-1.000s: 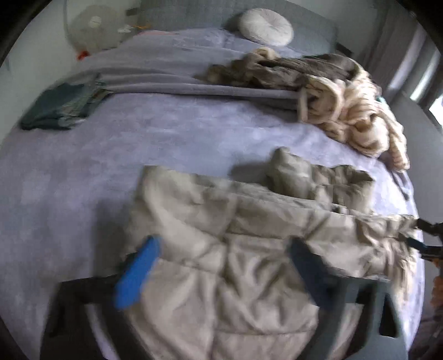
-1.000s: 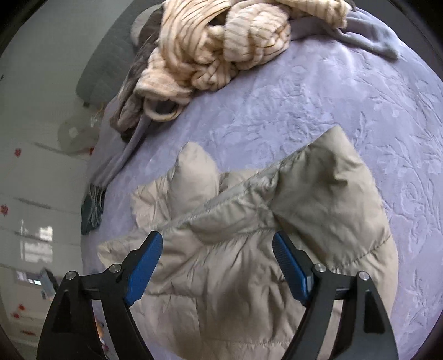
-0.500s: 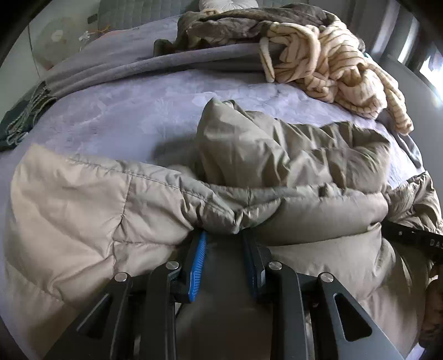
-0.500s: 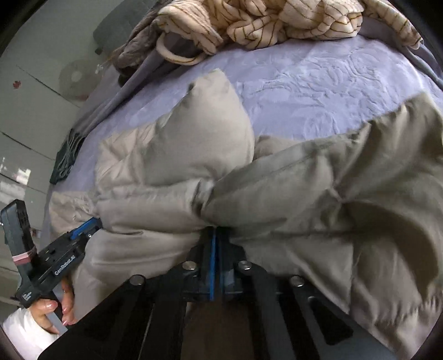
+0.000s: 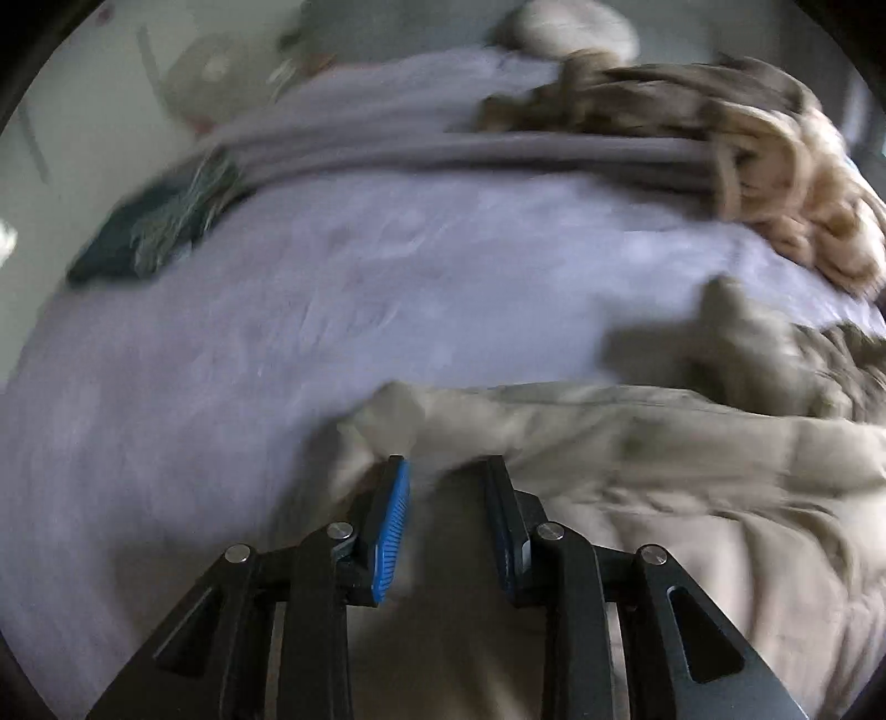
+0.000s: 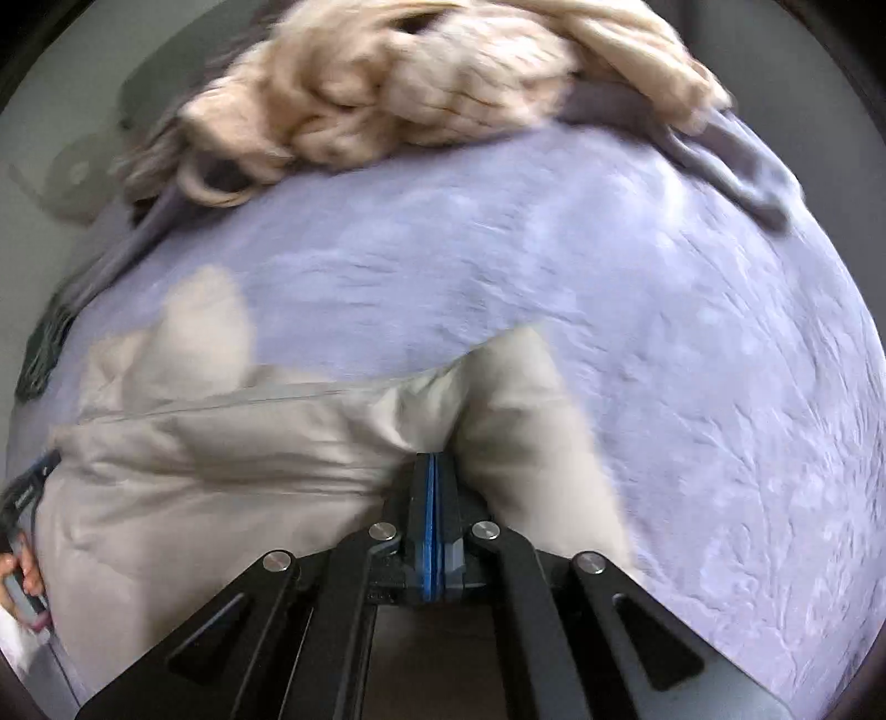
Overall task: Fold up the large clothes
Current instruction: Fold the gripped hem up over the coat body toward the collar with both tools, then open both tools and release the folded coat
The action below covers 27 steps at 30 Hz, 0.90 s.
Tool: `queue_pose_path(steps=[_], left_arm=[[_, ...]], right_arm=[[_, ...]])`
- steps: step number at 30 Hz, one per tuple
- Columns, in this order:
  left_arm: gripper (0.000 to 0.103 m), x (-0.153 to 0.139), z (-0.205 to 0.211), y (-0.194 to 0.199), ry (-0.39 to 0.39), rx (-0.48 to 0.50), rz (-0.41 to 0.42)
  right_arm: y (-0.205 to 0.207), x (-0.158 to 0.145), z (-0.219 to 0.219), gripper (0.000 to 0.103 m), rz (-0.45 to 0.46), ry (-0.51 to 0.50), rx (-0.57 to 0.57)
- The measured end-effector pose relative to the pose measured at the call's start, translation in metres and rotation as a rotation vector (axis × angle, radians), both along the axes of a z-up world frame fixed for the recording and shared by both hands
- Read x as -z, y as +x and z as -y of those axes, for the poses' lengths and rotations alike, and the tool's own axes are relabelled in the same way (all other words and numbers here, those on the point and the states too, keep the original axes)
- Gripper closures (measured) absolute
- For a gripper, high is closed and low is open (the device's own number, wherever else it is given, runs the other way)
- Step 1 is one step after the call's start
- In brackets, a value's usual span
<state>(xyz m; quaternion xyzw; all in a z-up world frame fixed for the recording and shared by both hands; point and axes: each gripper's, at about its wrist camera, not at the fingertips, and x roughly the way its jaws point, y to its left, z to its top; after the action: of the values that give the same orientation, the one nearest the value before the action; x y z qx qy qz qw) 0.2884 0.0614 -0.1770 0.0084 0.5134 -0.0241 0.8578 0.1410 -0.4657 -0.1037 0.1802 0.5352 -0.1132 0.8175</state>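
A beige puffy quilted jacket lies on a lavender bedspread. My left gripper is shut on a fold at the jacket's left edge, the jaws held a little apart by the thick fabric. In the right wrist view the jacket fills the lower left, and my right gripper is shut tight on a bunched fold of it, near its right side. Both views are blurred by motion.
A cream striped knit and a brown-grey garment are piled at the far side of the bed. A dark green folded cloth lies far left. A round cushion sits at the headboard. The bedspread shows bare to the right.
Both grippers went from open above the jacket to shut on its folds. Since half a second ago both have moved with the jacket, and more bare bedspread shows ahead.
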Motion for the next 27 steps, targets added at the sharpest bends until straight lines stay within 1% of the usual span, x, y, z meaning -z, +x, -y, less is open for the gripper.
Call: queue_pose_path(steps=[1,3,5,7,10,13,14,15,16,17,19,20,21,22,23,24,25,26,27], left_arm=[[0.073,0.007,-0.002,0.003,-0.012,-0.014,-0.012],[0.073,0.018,0.004,0.008,0.019,-0.017,-0.010],[0.073,0.024,0.010,0.012,0.044,-0.020,-0.011],[0.073,0.027,0.013,0.017,0.054,-0.025,-0.021],[0.073,0.018,0.008,0.017,0.045,-0.036,-0.037],[0.073,0.003,0.004,0.012,0.044,-0.041,-0.052],[0.073,-0.003,0.004,0.007,0.049,-0.036,-0.053],[0.073,-0.010,0.004,0.001,0.054,-0.028,-0.050],[0.073,-0.017,0.003,-0.006,0.053,-0.014,-0.044],[0.072,-0.021,0.002,-0.010,0.051,-0.006,-0.044],[0.072,-0.031,0.001,-0.024,0.042,0.013,-0.049],[0.068,-0.035,0.001,-0.031,0.036,0.016,-0.053],[0.054,-0.037,0.000,-0.033,0.034,0.018,-0.056],[0.014,-0.041,0.000,-0.042,0.029,0.012,-0.057],[0.000,-0.045,-0.001,-0.047,0.030,0.004,-0.044],[0.000,-0.050,-0.002,-0.055,0.031,-0.004,-0.017],[0.000,-0.054,-0.002,-0.062,0.027,0.003,-0.012],[0.000,-0.056,-0.001,-0.066,0.022,0.009,-0.025],[0.000,-0.057,0.000,-0.072,0.017,0.010,-0.037]], right_arm=[[0.001,0.008,0.006,0.103,-0.004,0.040,0.026],[0.005,0.019,0.011,0.103,-0.007,0.077,0.065],[0.014,0.029,0.011,0.103,-0.015,0.075,0.086],[0.019,0.032,0.007,0.103,-0.029,0.054,0.086],[0.024,0.028,0.005,0.103,-0.060,0.037,0.089],[0.022,0.008,0.000,0.096,-0.068,0.014,0.075],[0.018,0.000,-0.002,0.084,-0.062,0.011,0.068],[0.015,-0.005,-0.002,0.075,-0.051,0.018,0.065],[0.011,-0.013,-0.004,0.054,-0.035,0.029,0.066],[0.004,-0.022,-0.005,0.041,-0.012,0.048,0.072],[-0.008,-0.032,-0.007,0.039,0.005,0.067,0.080],[-0.011,-0.035,-0.009,0.039,0.007,0.077,0.083],[-0.017,-0.039,-0.011,0.039,0.010,0.096,0.086],[-0.022,-0.040,-0.011,0.039,0.011,0.109,0.090],[-0.030,-0.041,-0.011,0.038,0.008,0.124,0.096],[-0.033,-0.041,-0.011,0.036,0.005,0.135,0.098],[-0.040,-0.041,-0.011,0.034,0.002,0.150,0.103],[-0.045,-0.042,-0.012,0.028,0.003,0.165,0.106],[-0.050,-0.042,-0.013,0.024,0.003,0.176,0.109]])
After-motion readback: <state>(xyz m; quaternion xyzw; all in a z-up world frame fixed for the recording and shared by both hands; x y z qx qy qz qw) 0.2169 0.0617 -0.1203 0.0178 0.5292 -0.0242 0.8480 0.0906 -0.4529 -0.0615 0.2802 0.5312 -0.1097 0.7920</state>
